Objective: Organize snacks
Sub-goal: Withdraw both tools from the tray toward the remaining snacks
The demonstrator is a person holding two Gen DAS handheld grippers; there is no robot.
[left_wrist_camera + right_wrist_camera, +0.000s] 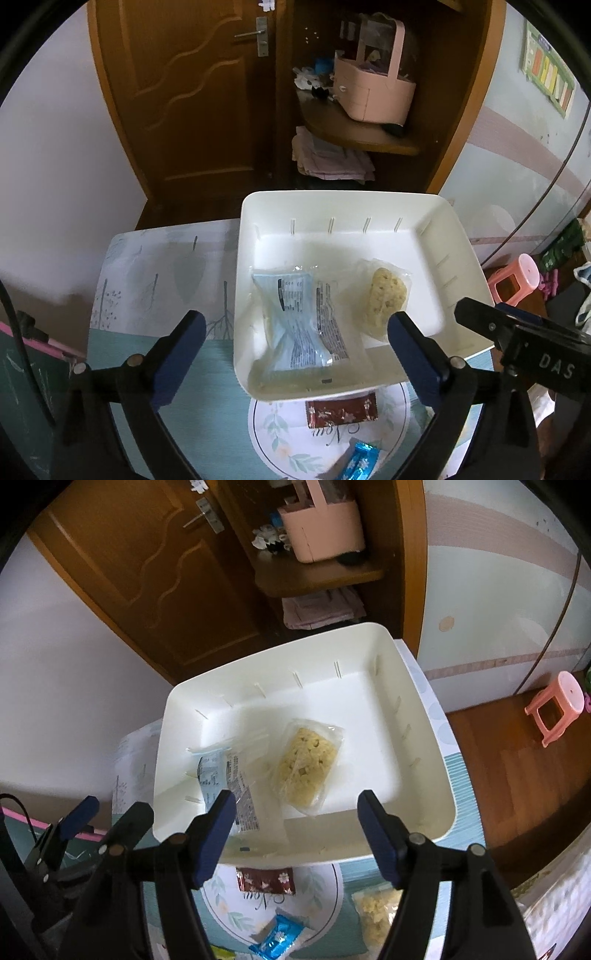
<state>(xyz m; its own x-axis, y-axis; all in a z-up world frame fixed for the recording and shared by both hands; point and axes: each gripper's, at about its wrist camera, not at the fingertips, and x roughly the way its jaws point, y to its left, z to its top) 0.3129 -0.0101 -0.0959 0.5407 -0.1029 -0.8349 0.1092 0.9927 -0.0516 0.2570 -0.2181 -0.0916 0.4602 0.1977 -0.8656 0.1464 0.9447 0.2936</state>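
Left wrist view: the white bin (436,221) on the table (147,266) holds a pale-blue snack packet (291,321) and a clear-wrapped yellow cake (388,299), long axes running roughly near-to-far. My left gripper (295,332) hangs released above them, holding nothing. My right gripper (295,823) is likewise parted and empty. A maroon packet (341,408) and blue packet (360,461) lie on the table just outside the bin's near wall.

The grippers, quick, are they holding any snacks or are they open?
Left gripper: open, holding nothing, above the white bin.
Right gripper: open, holding nothing.
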